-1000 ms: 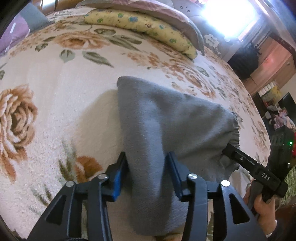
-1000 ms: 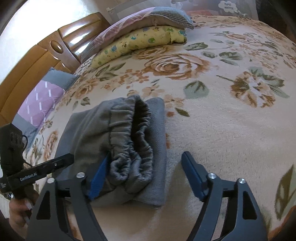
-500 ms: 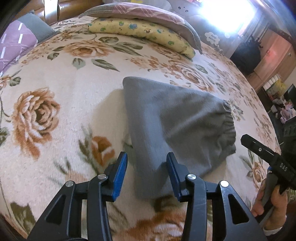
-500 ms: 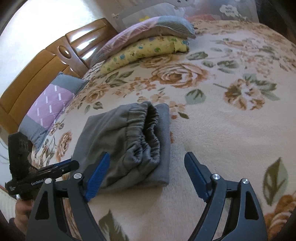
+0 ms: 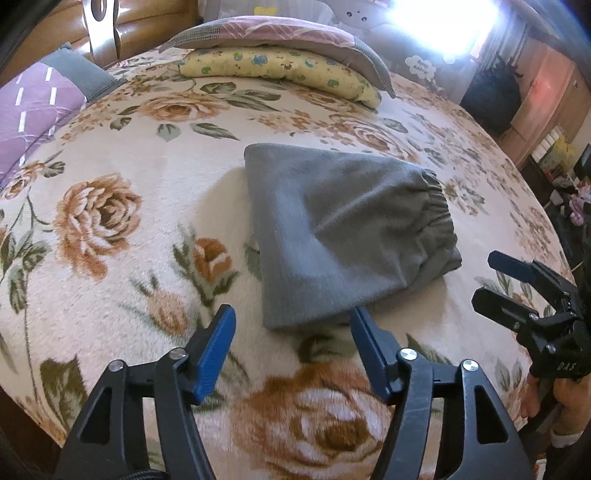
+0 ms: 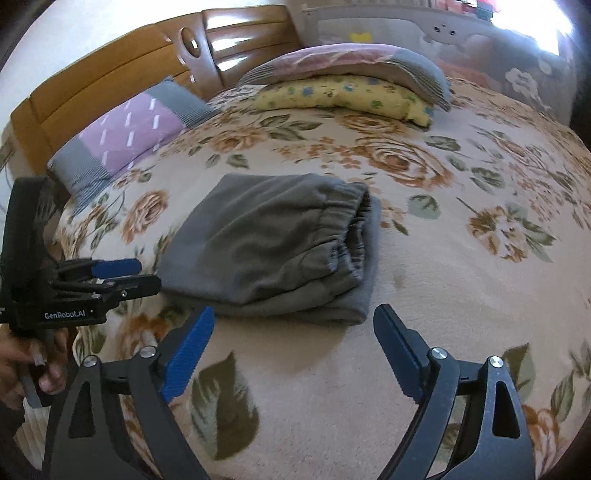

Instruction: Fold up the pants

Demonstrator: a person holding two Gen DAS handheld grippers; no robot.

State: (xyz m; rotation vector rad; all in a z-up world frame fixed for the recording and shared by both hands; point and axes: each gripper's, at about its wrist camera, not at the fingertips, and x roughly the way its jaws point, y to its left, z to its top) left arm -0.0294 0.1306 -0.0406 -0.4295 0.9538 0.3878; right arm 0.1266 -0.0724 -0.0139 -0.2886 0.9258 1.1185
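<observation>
The grey pants [image 5: 343, 229] lie folded into a compact bundle on the floral bedspread [image 5: 110, 221], elastic waistband on the right side. They also show in the right wrist view [image 6: 273, 243]. My left gripper [image 5: 291, 332] is open and empty, just short of the bundle's near edge. My right gripper [image 6: 295, 332] is open and empty, a little back from the bundle. The right gripper shows at the right edge of the left wrist view [image 5: 517, 288]. The left gripper shows at the left of the right wrist view [image 6: 122, 275].
A yellow pillow [image 5: 280, 70] with a pink and grey pillow [image 5: 273, 33] on top lies at the head of the bed. A purple pillow [image 6: 129, 129] leans by the wooden headboard [image 6: 110, 77]. Furniture stands beyond the bed's right edge [image 5: 546, 110].
Both grippers have let go of the pants and pulled back from them. The left jaws have opened wider. The folded bundle stays flat on the bed.
</observation>
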